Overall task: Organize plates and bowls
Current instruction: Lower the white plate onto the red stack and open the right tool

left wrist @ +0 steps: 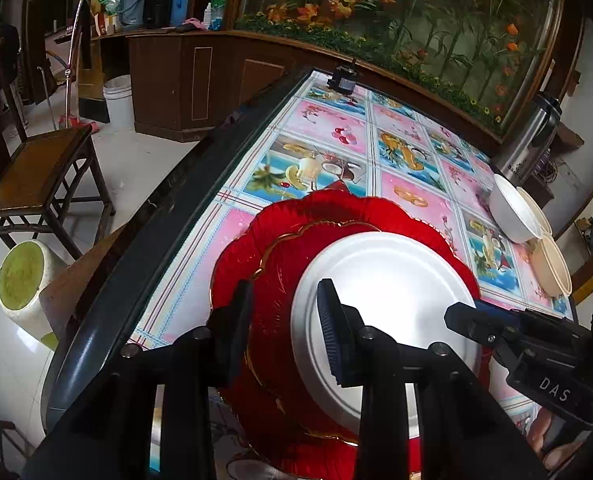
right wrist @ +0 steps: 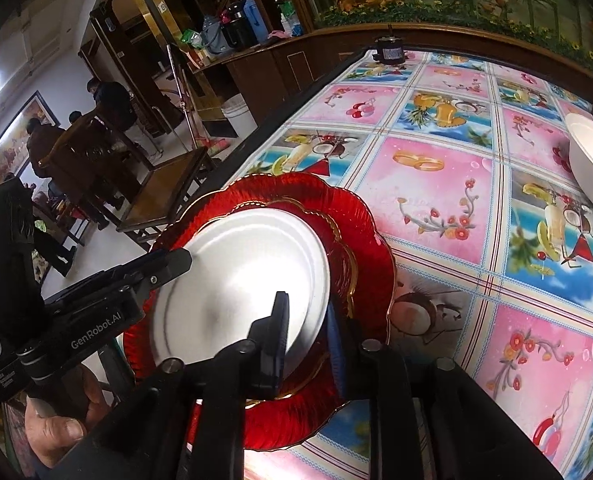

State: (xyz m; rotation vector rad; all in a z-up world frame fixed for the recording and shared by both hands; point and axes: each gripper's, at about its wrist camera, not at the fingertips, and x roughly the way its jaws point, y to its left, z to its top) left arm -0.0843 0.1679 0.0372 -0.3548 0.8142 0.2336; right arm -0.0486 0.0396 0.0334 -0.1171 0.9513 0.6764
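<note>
One white plate (left wrist: 380, 300) lay on one red plate (left wrist: 280, 264) near the bench (left wrist: 200, 280) edge. My right hand-held gripper (right wrist: 308, 332) pinched the white plate's rim; my left hand-held gripper (left wrist: 288, 320) straddled both plates' edges, unclenched. Beyond, three bowls (left wrist: 512, 212). Fruit-print cloth; wooden chair (left wrist: 36, 172), cabinets behind.

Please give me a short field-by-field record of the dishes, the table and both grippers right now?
stack: round white plate on scalloped red glass plate
stack place: near table edge
bowls: white foam bowl tilted beside beige bowls, far side, apart from stack
surface: fruit-print tablecloth
left gripper: open, fingers astride red plate's rim
right gripper: narrow gap at white plate's rim; grip unclear
</note>
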